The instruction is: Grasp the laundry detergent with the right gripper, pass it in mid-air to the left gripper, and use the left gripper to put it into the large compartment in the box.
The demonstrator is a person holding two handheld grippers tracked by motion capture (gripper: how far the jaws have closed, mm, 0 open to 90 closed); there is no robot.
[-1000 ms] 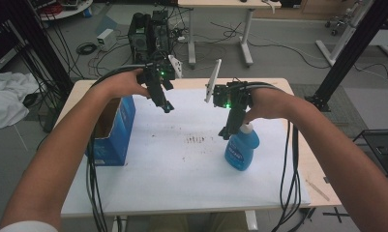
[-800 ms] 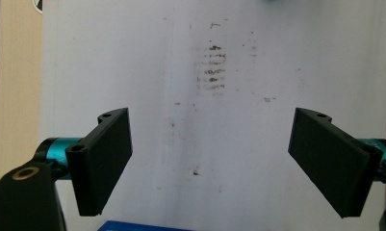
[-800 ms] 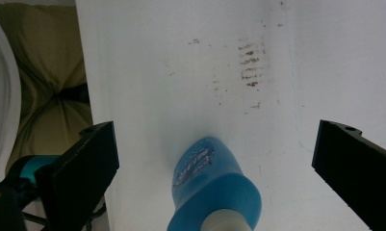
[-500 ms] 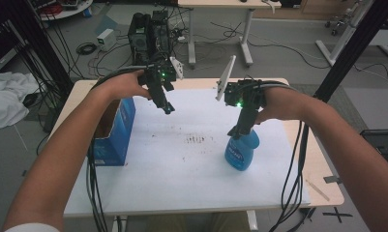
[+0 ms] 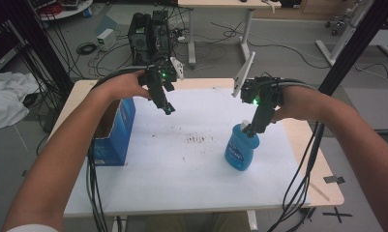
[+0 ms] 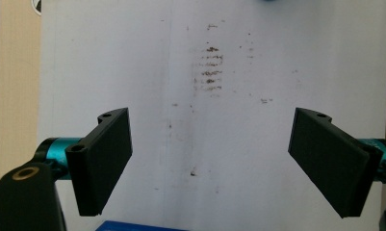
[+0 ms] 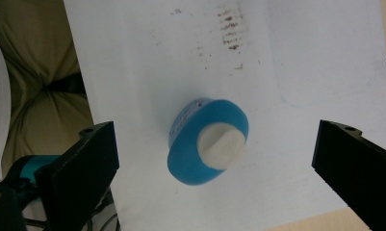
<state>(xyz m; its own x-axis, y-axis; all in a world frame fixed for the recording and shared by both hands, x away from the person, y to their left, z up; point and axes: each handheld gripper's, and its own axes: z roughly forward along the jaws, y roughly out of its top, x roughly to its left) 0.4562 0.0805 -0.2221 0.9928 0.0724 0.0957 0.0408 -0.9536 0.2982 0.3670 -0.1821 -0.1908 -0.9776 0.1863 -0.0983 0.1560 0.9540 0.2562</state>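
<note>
Right gripper point(image 7: 214, 168), jaws spread wide, hovers above the standing blue bottle point(image 5: 241, 147); left gripper point(image 6: 212, 163) gapes over brown stains point(image 6: 211, 67). Nothing grasped yet.

Dim high view w/ soft blur; gripper views brighter, sharper.
</note>
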